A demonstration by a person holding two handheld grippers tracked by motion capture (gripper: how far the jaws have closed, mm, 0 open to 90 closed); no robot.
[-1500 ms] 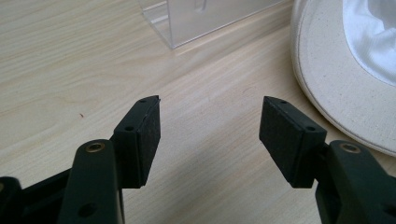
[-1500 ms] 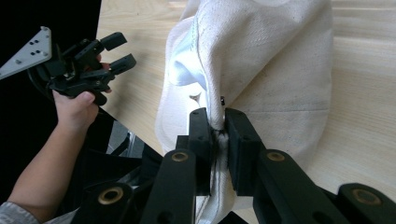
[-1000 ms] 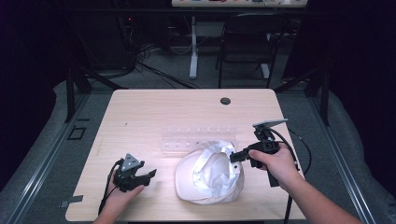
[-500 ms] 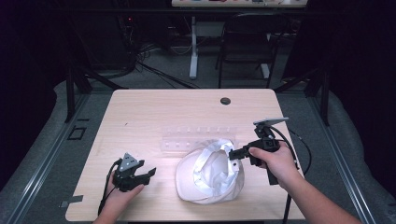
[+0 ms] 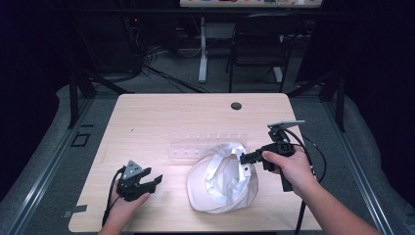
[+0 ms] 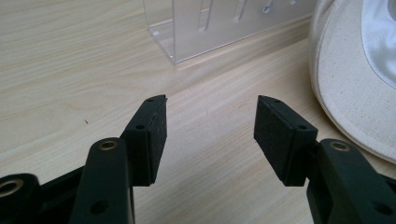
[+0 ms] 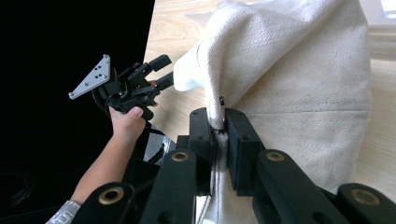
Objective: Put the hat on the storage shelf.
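Pale wood table (image 5: 147, 122) spreads under everything, its near edge cut off at the bottom of the high view. On it, right of centre, lies the cream cloth hat (image 5: 222, 178), its shiny white lining showing; how it is folded is hard to read. Just behind it, touching or nearly so, stands a clear plastic rack (image 5: 195, 147), barely visible against the wood. The right gripper (image 5: 243, 157) has its 2 jaws clamped on the hat's rim. The left gripper (image 5: 155, 179) rests on the table left of the hat, jaws apart, holding nothing.
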